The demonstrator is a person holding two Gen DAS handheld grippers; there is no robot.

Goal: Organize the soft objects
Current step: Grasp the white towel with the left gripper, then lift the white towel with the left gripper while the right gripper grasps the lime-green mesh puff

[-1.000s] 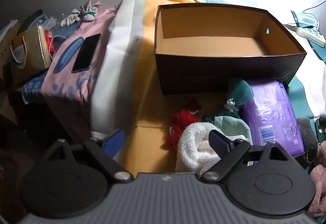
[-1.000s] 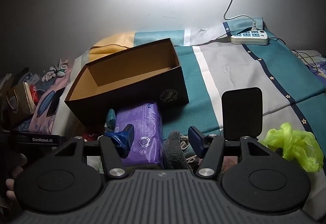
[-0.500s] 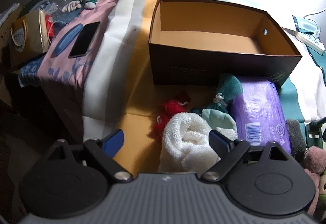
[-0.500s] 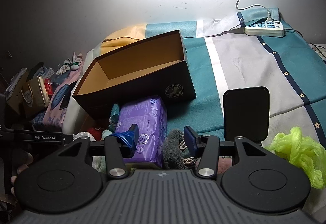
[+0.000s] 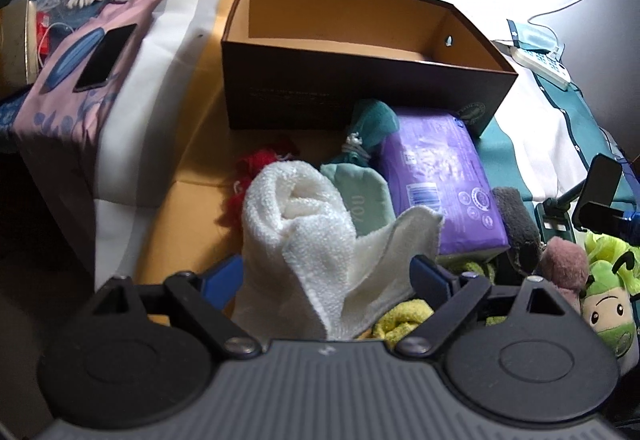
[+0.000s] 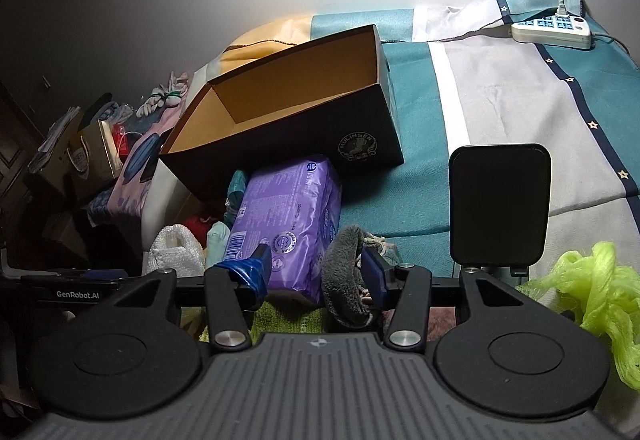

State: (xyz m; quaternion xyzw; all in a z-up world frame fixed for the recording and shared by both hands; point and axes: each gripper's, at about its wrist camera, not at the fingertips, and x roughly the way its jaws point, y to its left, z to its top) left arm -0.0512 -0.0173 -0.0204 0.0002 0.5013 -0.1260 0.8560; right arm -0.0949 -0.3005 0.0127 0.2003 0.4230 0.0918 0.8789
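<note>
Striped bedspread (image 5: 132, 143) under rolled, nubby white towel (image 5: 304, 232)

Striped bedspread (image 6: 500, 111) carries box (image 6: 304, 159), power strip (image 6: 552, 29).

Both tongs, left (image 5: 327, 274) and right (image 6: 316, 268), have black arms, blue pads, silver pivot screws, round black discs and ribbed grey housings.

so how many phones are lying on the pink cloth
1: a dark phone lies flat on the pink cloth, left of the box. Others may be hidden in the clutter.
</note>
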